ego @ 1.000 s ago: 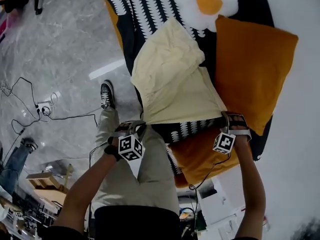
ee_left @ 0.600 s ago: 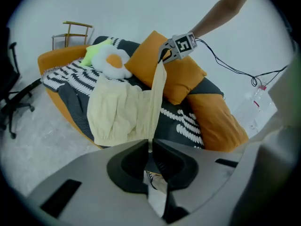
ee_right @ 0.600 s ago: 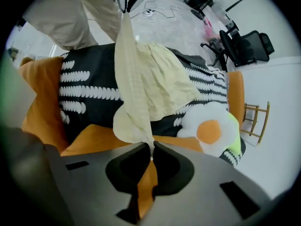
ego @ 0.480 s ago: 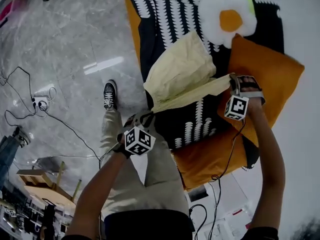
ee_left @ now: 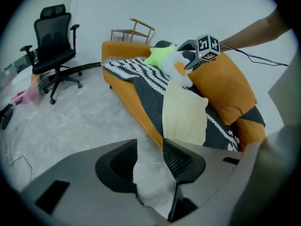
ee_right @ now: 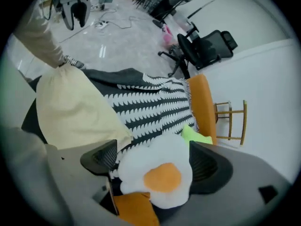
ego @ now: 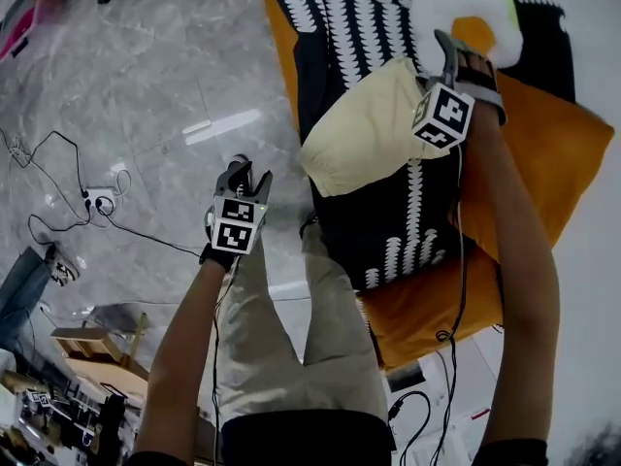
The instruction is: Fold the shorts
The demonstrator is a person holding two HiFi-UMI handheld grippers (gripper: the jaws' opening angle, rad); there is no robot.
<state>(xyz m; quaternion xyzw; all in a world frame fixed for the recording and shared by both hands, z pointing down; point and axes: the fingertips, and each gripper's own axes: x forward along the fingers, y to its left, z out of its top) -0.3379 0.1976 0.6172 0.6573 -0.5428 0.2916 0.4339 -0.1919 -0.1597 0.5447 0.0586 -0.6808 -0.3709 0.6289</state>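
The pale yellow shorts point(ego: 364, 129) lie folded into a smaller bundle on the black-and-white blanket point(ego: 388, 212) of the sofa. They also show in the left gripper view point(ee_left: 183, 112) and the right gripper view point(ee_right: 70, 109). My right gripper point(ego: 444, 47) hovers at the shorts' far edge, by the fried-egg cushion point(ee_right: 157, 173). Its jaws have just been opening and stand wide with no cloth between them point(ee_right: 153, 160). My left gripper point(ego: 247, 175) is off the sofa, over the marble floor. Its jaws have also just been opening, and the gap between them is empty point(ee_left: 150, 149).
A large orange cushion point(ego: 553, 153) lies right of the shorts, with a green cushion point(ee_right: 195, 136) beyond the egg cushion. The orange sofa's edge point(ee_left: 136, 112) borders the floor. An office chair point(ee_left: 54, 41), a wooden chair point(ee_right: 230, 119) and floor cables point(ego: 87, 207) are around. The person's legs point(ego: 291, 348) stand by the sofa.
The right gripper carried the shorts' near edge up over the rest, folding them smaller, and let go. The left gripper opened and swung left off the sofa, over the floor.
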